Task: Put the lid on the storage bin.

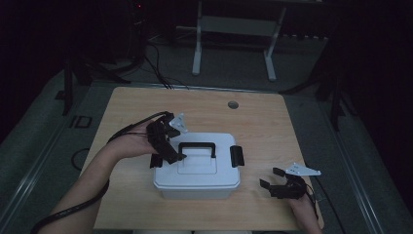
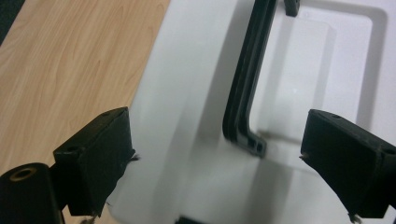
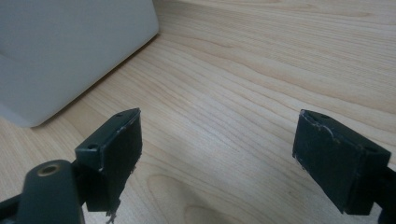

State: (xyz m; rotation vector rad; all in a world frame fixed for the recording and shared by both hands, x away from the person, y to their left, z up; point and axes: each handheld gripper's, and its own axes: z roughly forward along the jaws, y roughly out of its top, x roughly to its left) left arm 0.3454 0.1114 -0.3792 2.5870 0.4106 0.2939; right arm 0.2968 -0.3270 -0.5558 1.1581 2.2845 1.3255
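White storage box (image 1: 197, 170) with black carry handle (image 1: 197, 146), lidded, near the middle of the wooden worktop (image 1: 258, 122), toward the person's edge.

Handle lies flat in the recess of the lid; black latch (image 1: 236, 156) on the box's right end. Left hand-held gripper (image 1: 168, 157) sits over the lid's left edge, jaws spread wide, nothing between the pads; in the left gripper view the handle's (image 2: 245, 93) near corner lies between the jaws but apart from both. Right hand-held gripper (image 1: 272, 177) rests on bare worktop just right of the box, jaws open and empty, a box corner (image 3: 70, 51) ahead of it. Round cable hole (image 1: 233, 105) in the worktop behind the box. White frame legs (image 1: 234, 39) and cables on the floor beyond.
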